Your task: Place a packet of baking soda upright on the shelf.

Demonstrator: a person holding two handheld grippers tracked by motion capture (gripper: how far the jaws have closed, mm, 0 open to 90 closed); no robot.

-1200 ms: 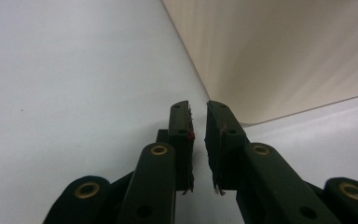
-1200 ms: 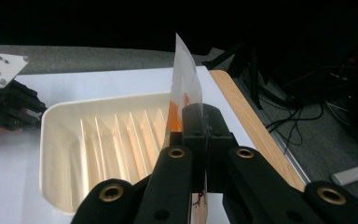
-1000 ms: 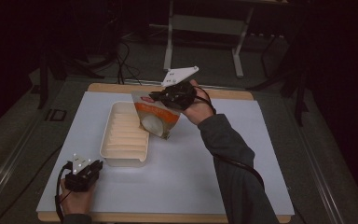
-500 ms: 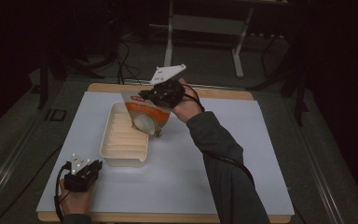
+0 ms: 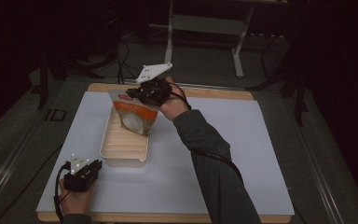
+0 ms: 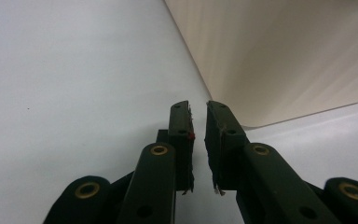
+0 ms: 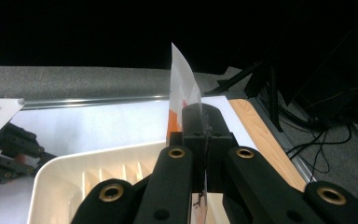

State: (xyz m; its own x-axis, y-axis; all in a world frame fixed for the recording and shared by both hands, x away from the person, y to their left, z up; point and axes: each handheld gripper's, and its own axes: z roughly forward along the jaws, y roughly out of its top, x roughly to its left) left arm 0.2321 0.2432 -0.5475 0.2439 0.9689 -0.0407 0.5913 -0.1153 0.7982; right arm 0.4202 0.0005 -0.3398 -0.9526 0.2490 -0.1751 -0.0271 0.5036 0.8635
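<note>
An orange and white pouch [image 5: 133, 115] hangs upright over the far end of a cream ribbed tray [image 5: 121, 150]. My right gripper [image 5: 135, 93] is shut on the pouch's top edge, and in the right gripper view the thin pouch edge [image 7: 181, 86] rises from between its jaws [image 7: 201, 115] above the tray [image 7: 70, 175]. My left gripper [image 5: 92, 167] rests on the white sheet by the tray's near left corner. Its jaws [image 6: 198, 114] are together with only a sliver between them and hold nothing, next to the tray wall [image 6: 284, 60].
A white sheet [image 5: 242, 154] covers the wooden table, with open room to the right of the tray. Metal stand legs [image 5: 235, 51] and cables [image 5: 121, 51] lie on the dark floor beyond the far edge. The left gripper [image 7: 4, 144] also shows at the right gripper view's left.
My right gripper has carried the pouch leftward and slightly up, from beside the tray's far right corner to over its far end. The left gripper has stayed put.
</note>
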